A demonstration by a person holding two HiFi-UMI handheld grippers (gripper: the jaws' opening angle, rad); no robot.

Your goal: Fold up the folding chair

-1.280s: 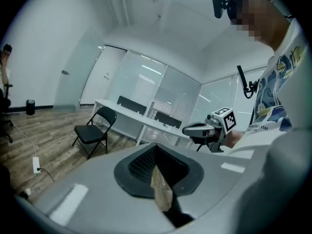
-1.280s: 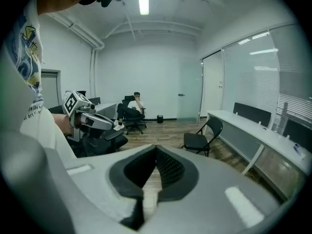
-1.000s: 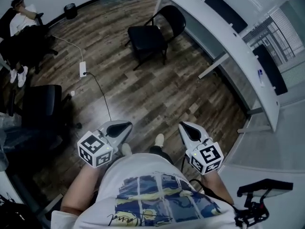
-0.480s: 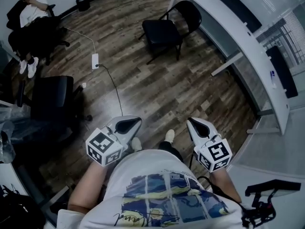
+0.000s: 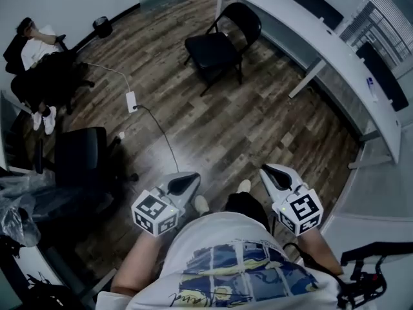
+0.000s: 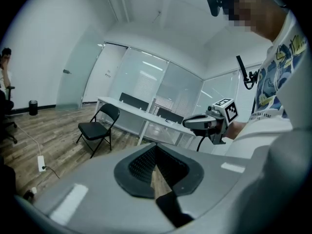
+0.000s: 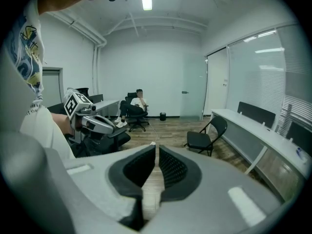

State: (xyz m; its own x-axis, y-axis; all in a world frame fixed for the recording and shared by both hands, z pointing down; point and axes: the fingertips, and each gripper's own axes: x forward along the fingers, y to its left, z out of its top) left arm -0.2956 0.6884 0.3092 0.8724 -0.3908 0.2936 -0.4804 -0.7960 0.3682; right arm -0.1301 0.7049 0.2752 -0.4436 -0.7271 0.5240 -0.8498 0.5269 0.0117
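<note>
The black folding chair (image 5: 216, 47) stands unfolded on the wood floor, far ahead of me near the long desk. It also shows small in the left gripper view as the chair (image 6: 97, 128) and in the right gripper view as the chair (image 7: 204, 138). My left gripper (image 5: 183, 183) is held close in front of the person's body, shut and empty. My right gripper (image 5: 275, 173) is beside it at the same height. Its jaws have just been opening to a narrow slit, with nothing between them. Both are far from the chair.
A long white desk (image 5: 322, 37) runs along the right behind the chair. A black office chair (image 5: 80, 157) stands at the left. A person (image 5: 39, 50) sits at the far left. A power strip (image 5: 131, 101) with a cable lies on the floor between.
The head view has swung a little, so everything sits slightly shifted in the picture. Both grippers keep their place in front of the body, and the chair stands as before.
</note>
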